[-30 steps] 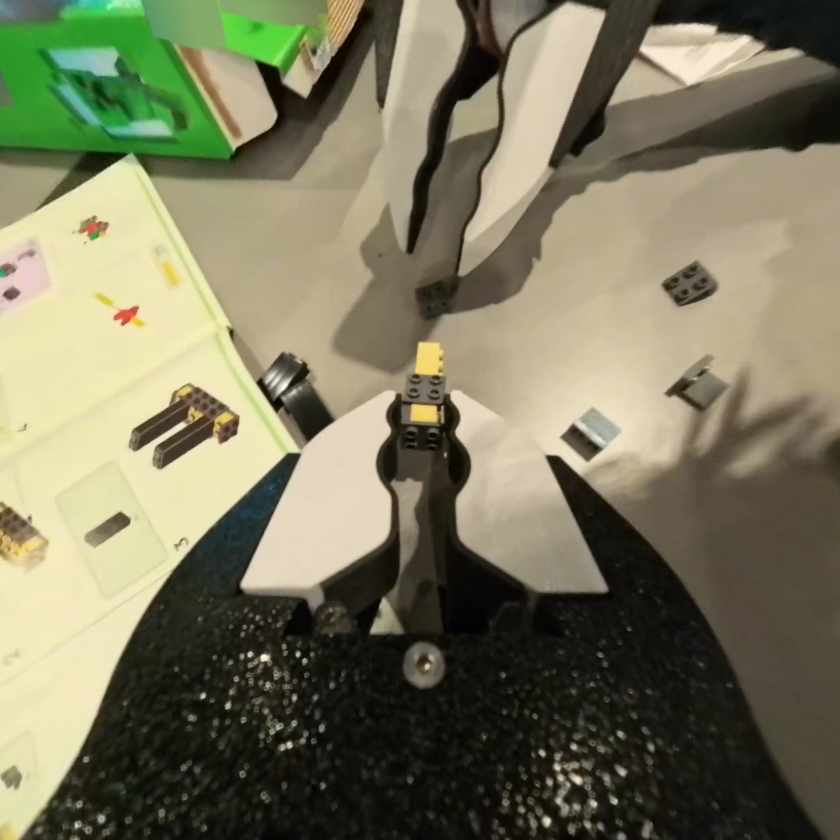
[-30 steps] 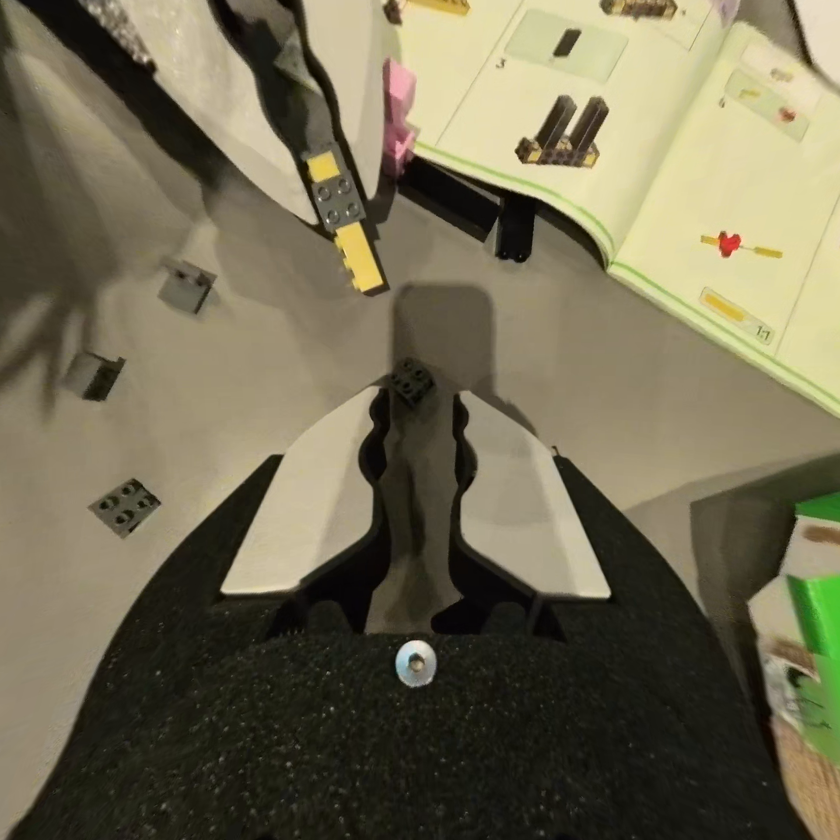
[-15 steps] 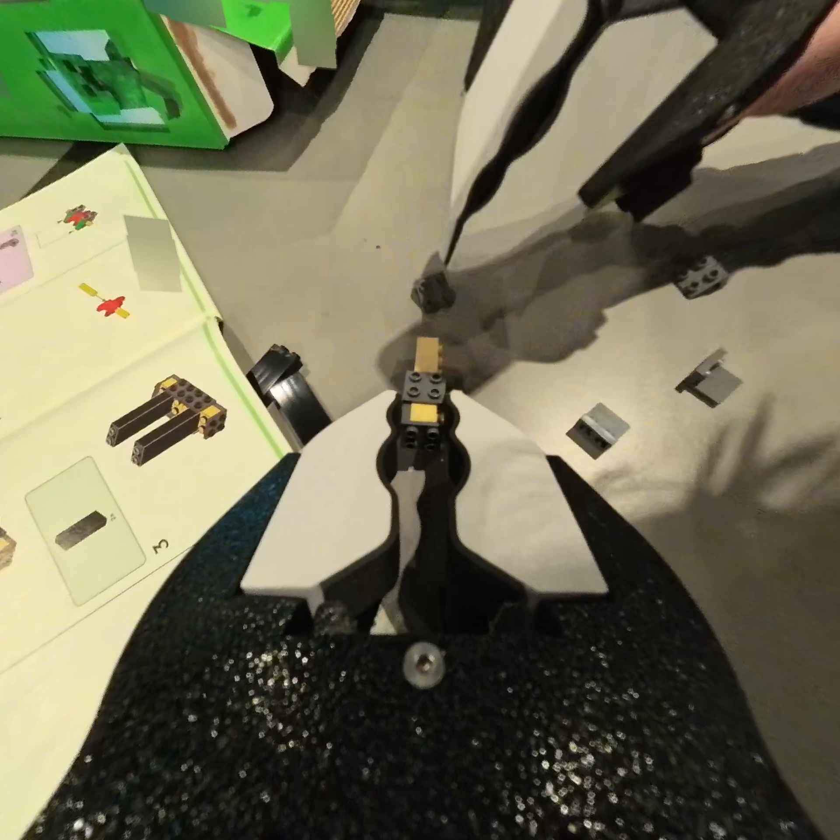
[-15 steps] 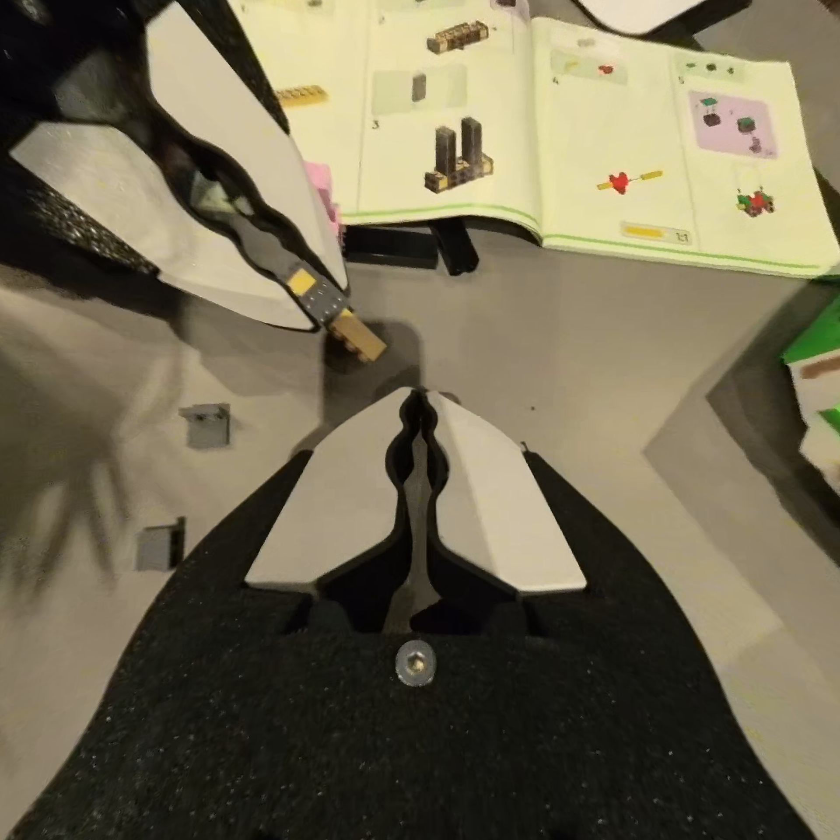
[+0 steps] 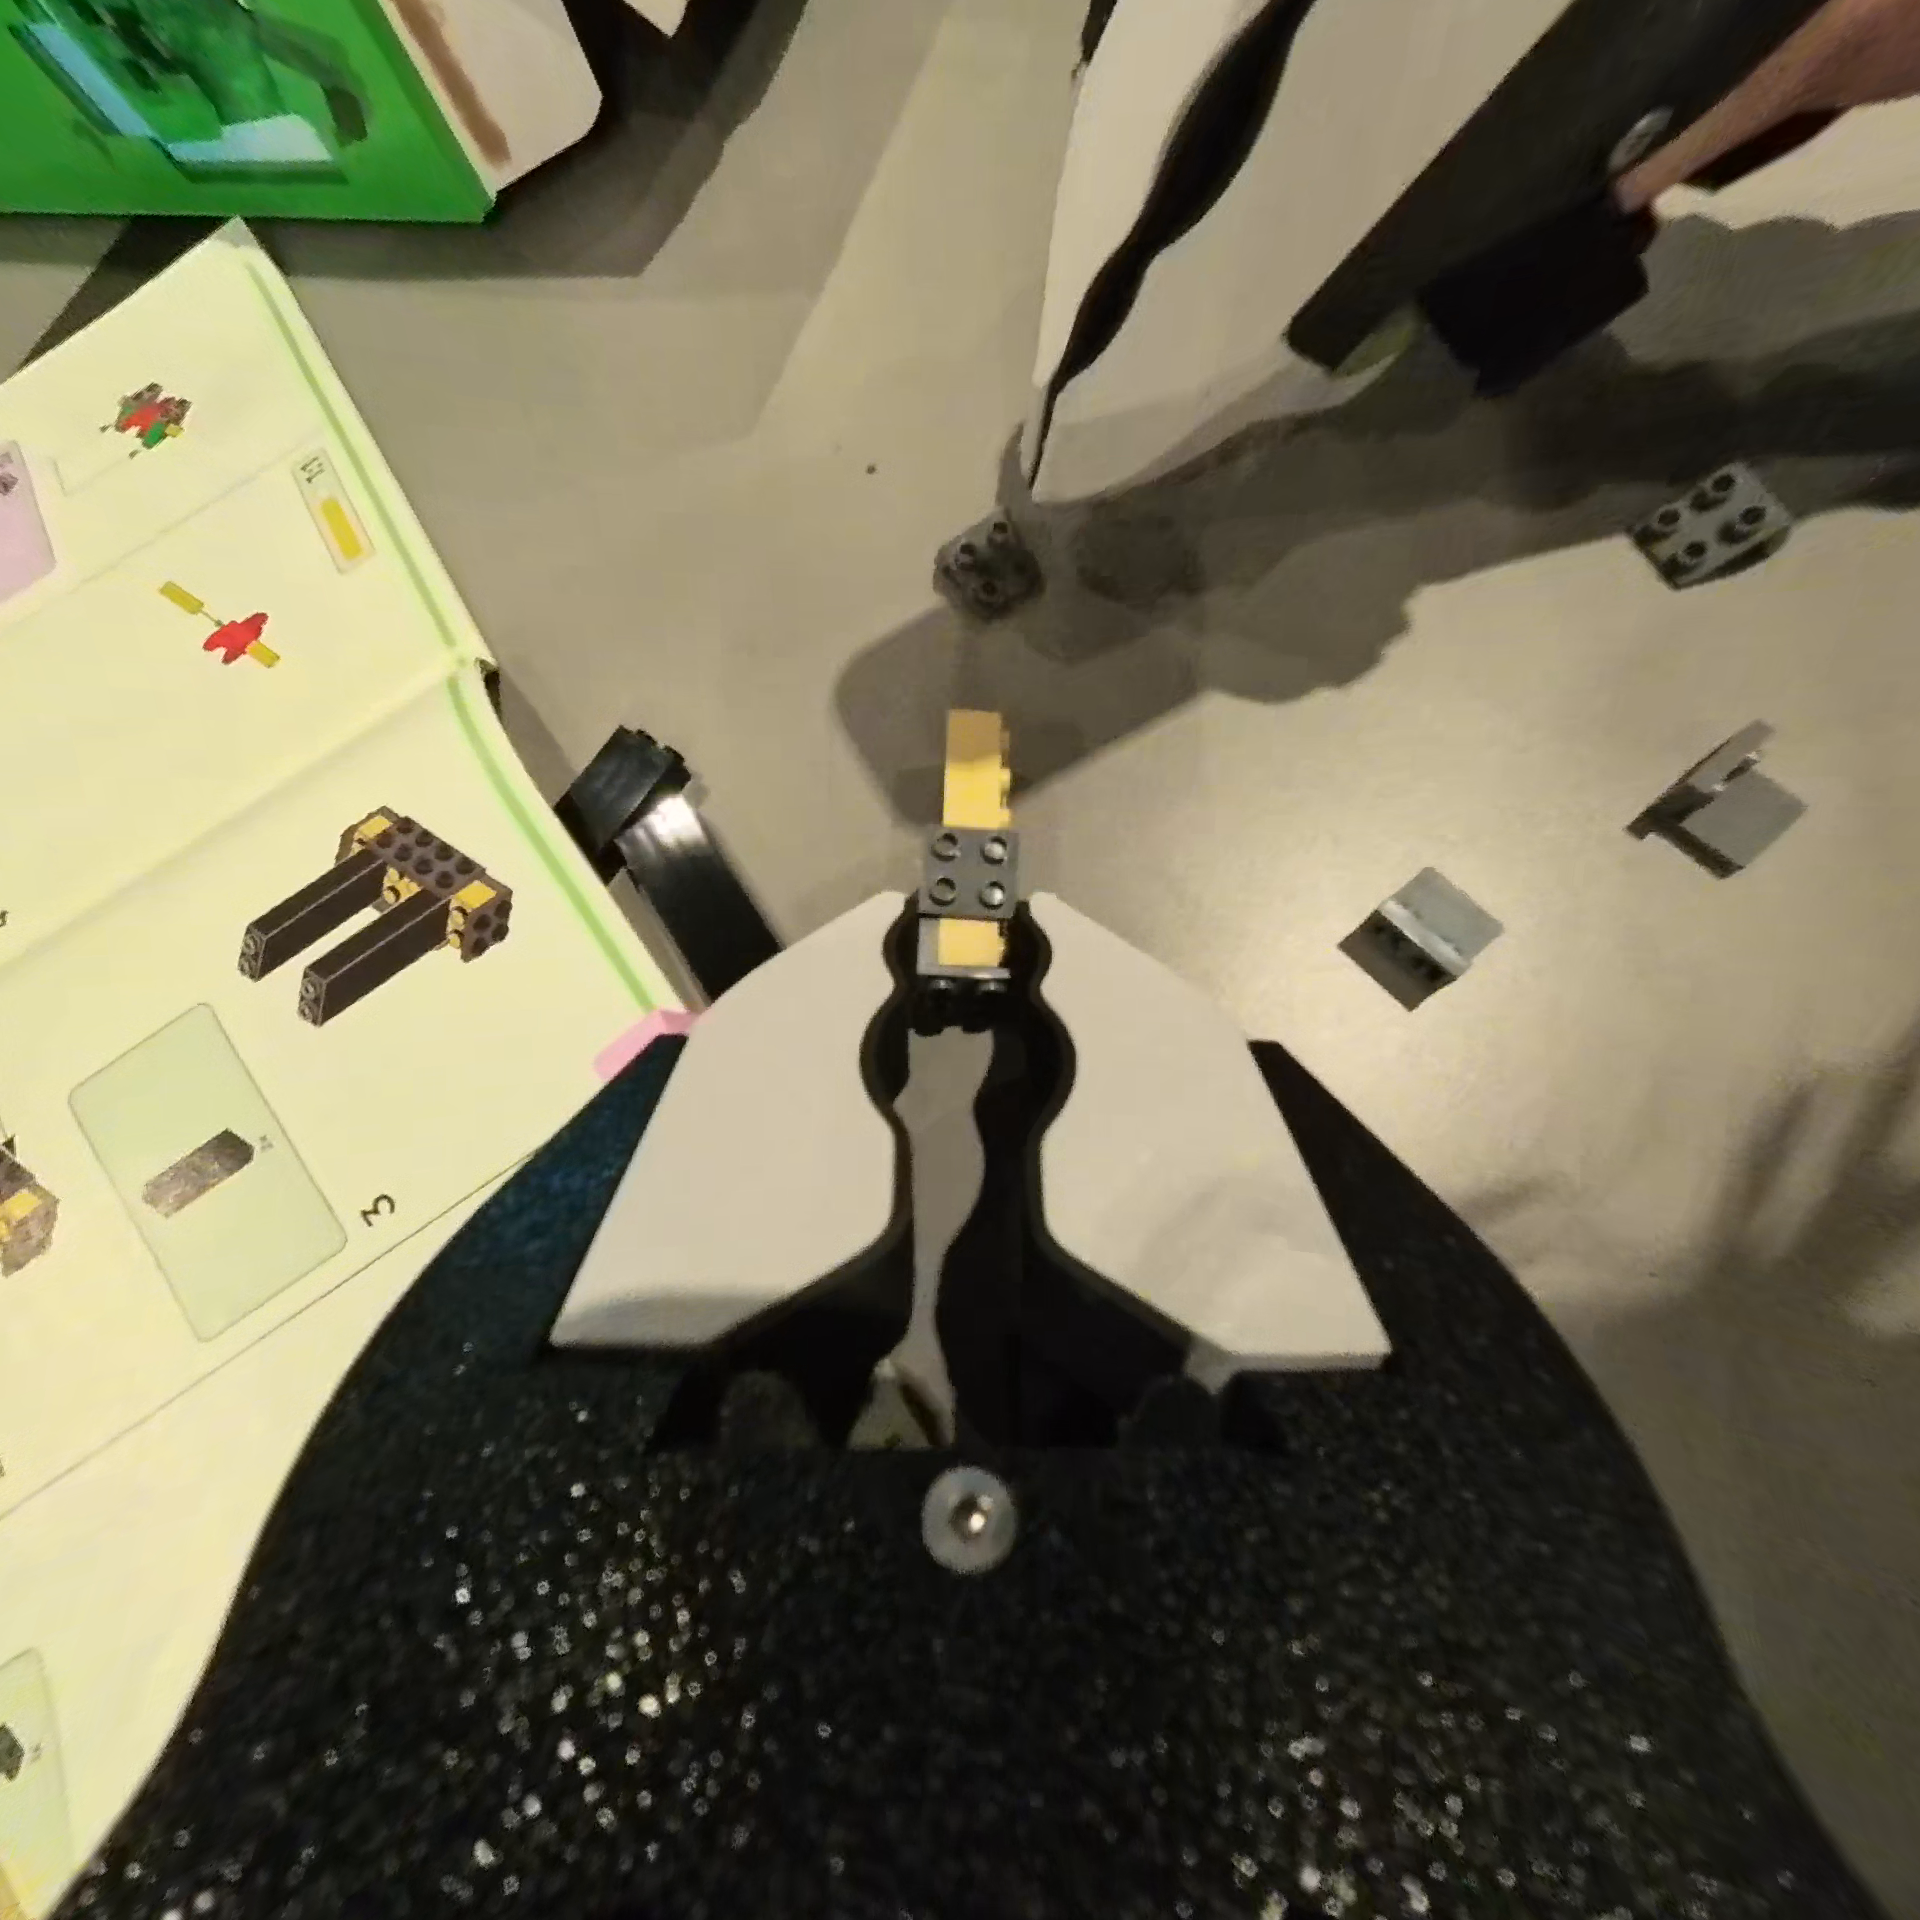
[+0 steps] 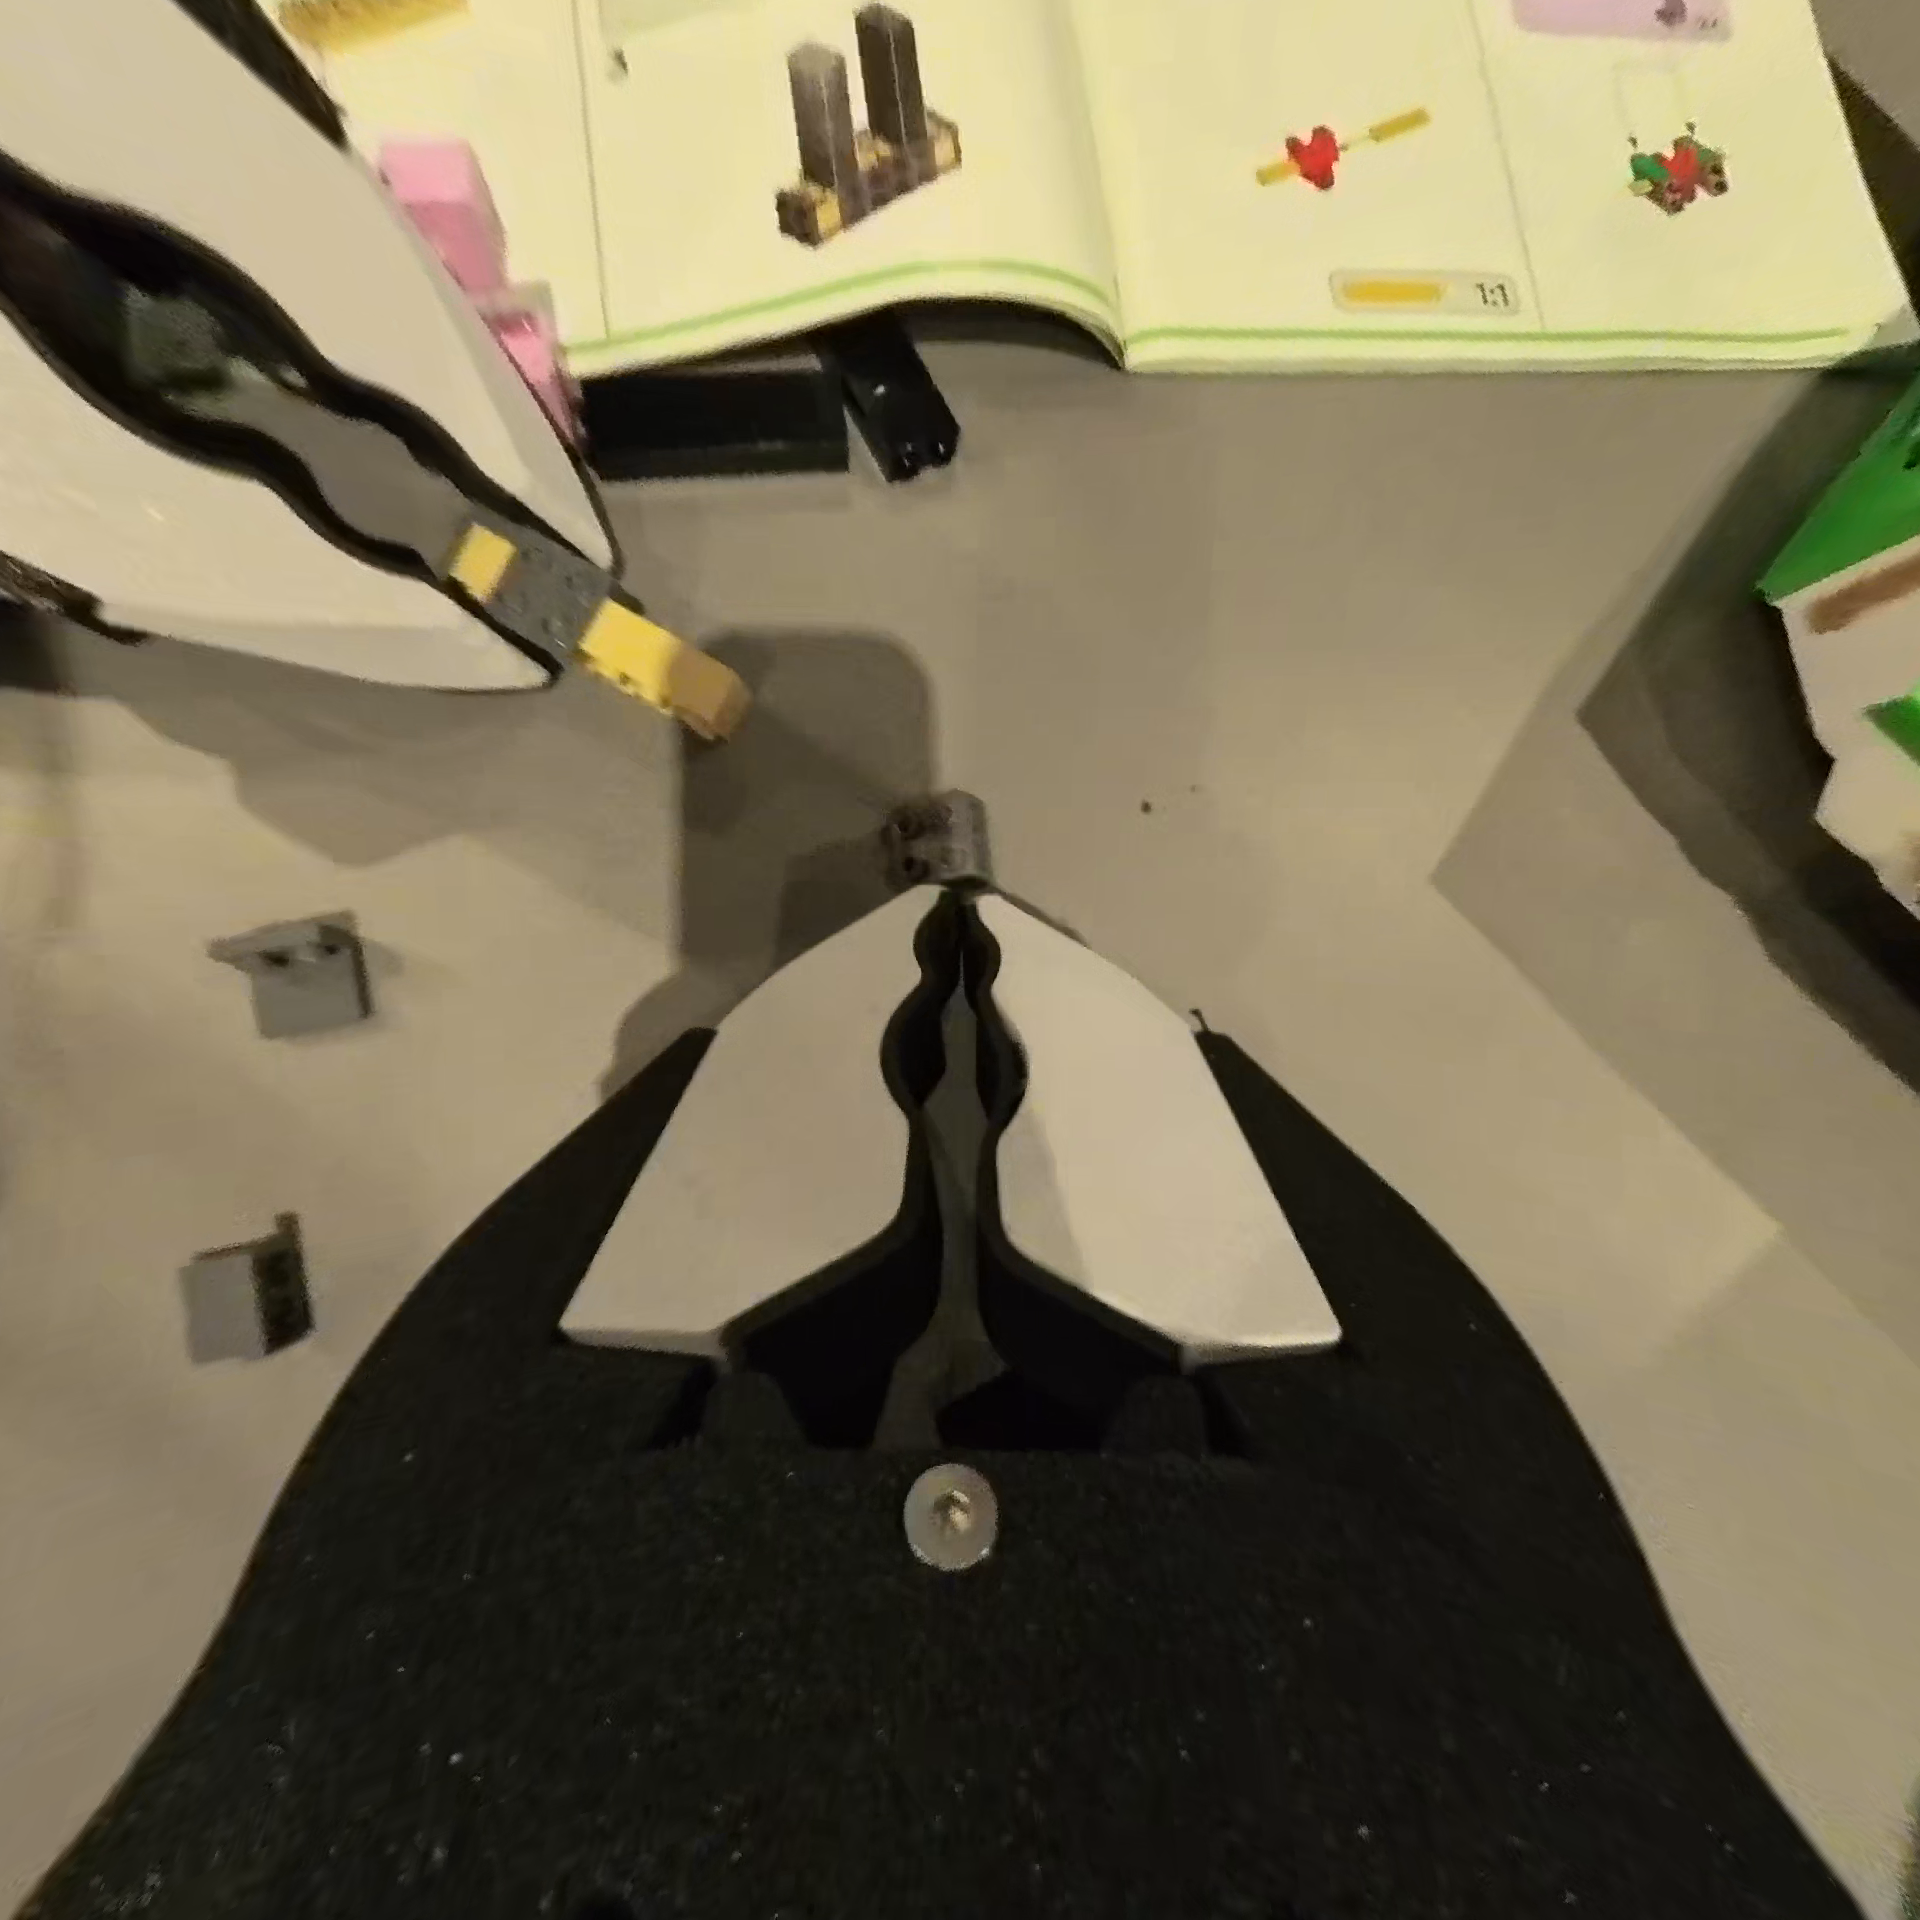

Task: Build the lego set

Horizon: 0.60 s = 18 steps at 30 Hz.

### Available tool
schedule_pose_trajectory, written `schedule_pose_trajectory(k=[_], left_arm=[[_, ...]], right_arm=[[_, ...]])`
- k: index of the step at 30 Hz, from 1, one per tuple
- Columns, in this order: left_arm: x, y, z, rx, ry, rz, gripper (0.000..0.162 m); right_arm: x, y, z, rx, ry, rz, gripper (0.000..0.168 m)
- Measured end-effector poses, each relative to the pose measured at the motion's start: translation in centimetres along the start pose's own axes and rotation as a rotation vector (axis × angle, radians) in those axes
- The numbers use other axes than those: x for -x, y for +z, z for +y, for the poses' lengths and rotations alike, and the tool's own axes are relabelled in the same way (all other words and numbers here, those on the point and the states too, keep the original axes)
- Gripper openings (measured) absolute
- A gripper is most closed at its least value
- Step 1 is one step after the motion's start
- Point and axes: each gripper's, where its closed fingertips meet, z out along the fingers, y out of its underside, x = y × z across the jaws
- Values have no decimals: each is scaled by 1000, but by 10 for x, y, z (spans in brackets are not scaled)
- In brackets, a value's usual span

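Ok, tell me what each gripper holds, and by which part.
Left gripper: the yellow and grey brick piece, by its near end. Right gripper: shut at the small grey brick; hold unclear.

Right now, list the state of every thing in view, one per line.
Left tongs: shut on the yellow-and-grey assembly, held off the table.
Right tongs: shut, tips at the small dark brick.
Instruction booklet: open, flat.
Black bricks: lying partly under the booklet.
Grey bracket pieces: loose on the table.

Warm dim light, heavy soft shadows, motion blur, fisheye-bent edges.
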Motion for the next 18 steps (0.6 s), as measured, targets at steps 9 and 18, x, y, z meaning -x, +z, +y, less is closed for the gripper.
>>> schedule_pose_trajectory(k=[9, 18], left_arm=[[0, 0, 1, 4, -21, 19, 17], [1, 1, 2, 13, -40, 26, 17]], right_arm=[[4, 11, 1, 34, -17, 52, 0], [-12, 2, -10, -101, 65, 112, 25]])
